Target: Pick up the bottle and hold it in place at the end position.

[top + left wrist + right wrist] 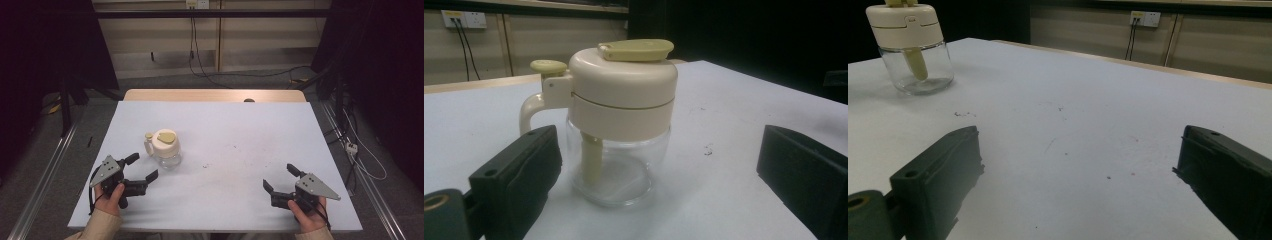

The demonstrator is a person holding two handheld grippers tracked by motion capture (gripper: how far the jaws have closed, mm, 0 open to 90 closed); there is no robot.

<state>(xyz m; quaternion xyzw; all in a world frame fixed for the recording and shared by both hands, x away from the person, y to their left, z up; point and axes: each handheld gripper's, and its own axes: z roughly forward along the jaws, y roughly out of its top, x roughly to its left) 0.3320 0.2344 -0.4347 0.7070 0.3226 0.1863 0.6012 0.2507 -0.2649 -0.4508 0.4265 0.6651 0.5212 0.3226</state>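
1. Glass makes up the lower half of the jar [165, 148], under a heavy cream lid with a side handle and a yellow-green flap on top. It stands upright on the counter [240, 150], left of centre and just ahead of our left hand-held gripper [141, 168]. We judge it top-heavy, so a push high on the lid could tip it.

2. Our left hand-held gripper is spread wide and holds nothing. In the left gripper view the jar sits between the jaws but nearer the left one [519, 175]. If we close from here, that jaw may meet the glass first and skid the jar sideways rather than clamp it.

3. Smooth glass gives poor purchase, so a grip low on the bowl might slip once lifted.

4. Our right hand-held gripper [279, 180] is likewise wide open and empty, resting well apart from the jar at the counter's right. Reaching across, it could clip the handle [148, 145] or crowd the left one.
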